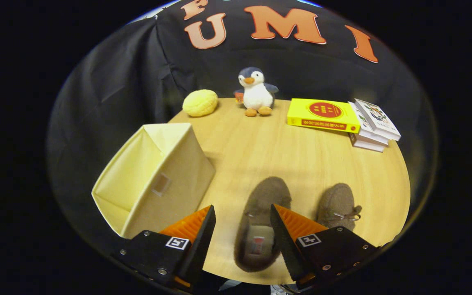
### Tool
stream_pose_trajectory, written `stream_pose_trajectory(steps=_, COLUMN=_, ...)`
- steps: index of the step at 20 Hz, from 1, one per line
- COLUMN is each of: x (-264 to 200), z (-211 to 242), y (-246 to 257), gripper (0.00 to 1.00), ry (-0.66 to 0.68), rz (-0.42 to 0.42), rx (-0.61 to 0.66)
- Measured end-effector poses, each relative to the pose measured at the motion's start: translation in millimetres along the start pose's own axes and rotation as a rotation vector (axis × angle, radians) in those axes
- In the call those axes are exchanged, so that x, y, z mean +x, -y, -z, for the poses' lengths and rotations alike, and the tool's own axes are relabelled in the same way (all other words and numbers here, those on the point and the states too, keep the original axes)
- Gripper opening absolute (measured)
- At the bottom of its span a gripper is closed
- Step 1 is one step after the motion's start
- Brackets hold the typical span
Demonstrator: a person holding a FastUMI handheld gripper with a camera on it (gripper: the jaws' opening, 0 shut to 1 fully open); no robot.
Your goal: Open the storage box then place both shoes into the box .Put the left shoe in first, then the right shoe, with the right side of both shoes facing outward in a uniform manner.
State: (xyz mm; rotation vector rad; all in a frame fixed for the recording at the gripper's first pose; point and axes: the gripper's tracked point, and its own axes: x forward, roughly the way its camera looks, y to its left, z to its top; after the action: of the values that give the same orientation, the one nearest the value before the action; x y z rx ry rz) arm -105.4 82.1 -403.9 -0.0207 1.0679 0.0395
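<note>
**Shoes on the desk, box open at ten o'clock**

Shoes sit side by side on my desk (301,164), toes pointing away from me. One shoe (260,221) lies between my fingers, its opening and inner label facing up; my right finger covers part of its edge. The other shoe (338,207), with a small bow, rests just beside it at about one o'clock of my claw (242,213).

My claw is spread wide, gripping nothing, hovering over the near shoe.

The box (154,180) stands at ten o'clock, near my left finger, tipped so its open mouth faces left. Beyond, along the far edge: a yellow ball (200,103) at eleven, a penguin (256,92) at twelve, and books (342,116) at one.
</note>
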Motion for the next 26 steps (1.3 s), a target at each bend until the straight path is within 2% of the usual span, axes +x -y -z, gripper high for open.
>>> stream_pose_trajectory(steps=4, x=18, z=34, y=34, gripper=0.81, ry=-0.056, rz=0.061, rx=-0.015)
stream_pose_trajectory(steps=8, x=45, z=47, y=54, gripper=0.69, ry=-0.062, rz=0.108, rx=-0.011)
stream_pose_trajectory(steps=15, x=78, z=48, y=54, gripper=0.29, ry=-0.053, rz=0.099, rx=0.046)
stream_pose_trajectory(steps=19, x=77, z=47, y=54, gripper=0.05, ry=-0.072, rz=0.087, rx=0.127)
stream_pose_trajectory(steps=23, x=57, z=38, y=52, gripper=0.04, ry=-0.099, rz=0.083, rx=0.191)
stream_pose_trajectory(steps=26, x=33, z=15, y=34, gripper=0.03, ry=-0.097, rz=0.052, rx=0.243)
